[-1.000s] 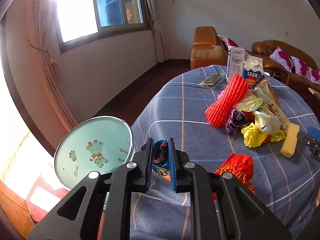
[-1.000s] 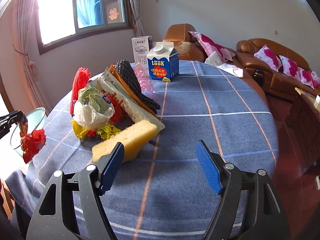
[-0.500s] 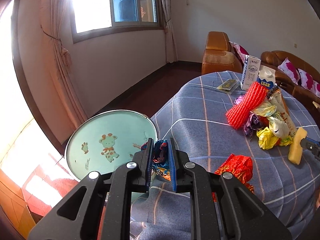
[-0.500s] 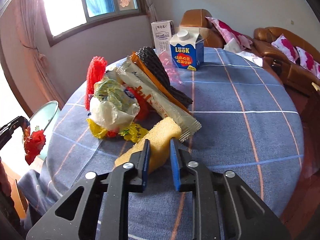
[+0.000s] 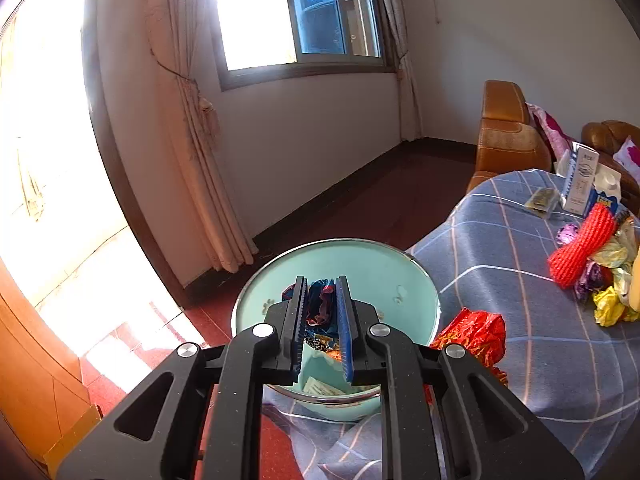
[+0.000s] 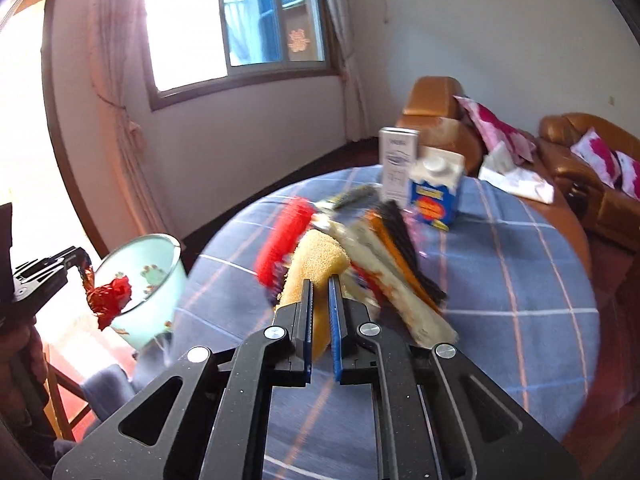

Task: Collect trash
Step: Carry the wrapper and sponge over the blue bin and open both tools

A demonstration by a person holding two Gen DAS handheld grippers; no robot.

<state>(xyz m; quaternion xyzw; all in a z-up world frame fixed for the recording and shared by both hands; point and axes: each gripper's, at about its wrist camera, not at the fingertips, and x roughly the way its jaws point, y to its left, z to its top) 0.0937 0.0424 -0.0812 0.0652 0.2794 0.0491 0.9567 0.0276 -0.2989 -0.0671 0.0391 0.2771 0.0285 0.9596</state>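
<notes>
wrapper [image 5: 320,312] between left fingers [image 5: 298,312] (above bin [image 5: 400,276])

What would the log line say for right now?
left gripper: shut on crumpled wrapper, above mint bin | right gripper: shut on yellow sponge | trash pile: on table

The bin [image 5: 416,280] stands just beside the table's [image 5: 520,248] edge, on its window side. On the table, the trash pile [image 6: 384,252] lies between that edge and two cartons [image 6: 432,196], which stand side by side on the far side of the table. The sofa [image 6: 440,120] is behind the table.
</notes>
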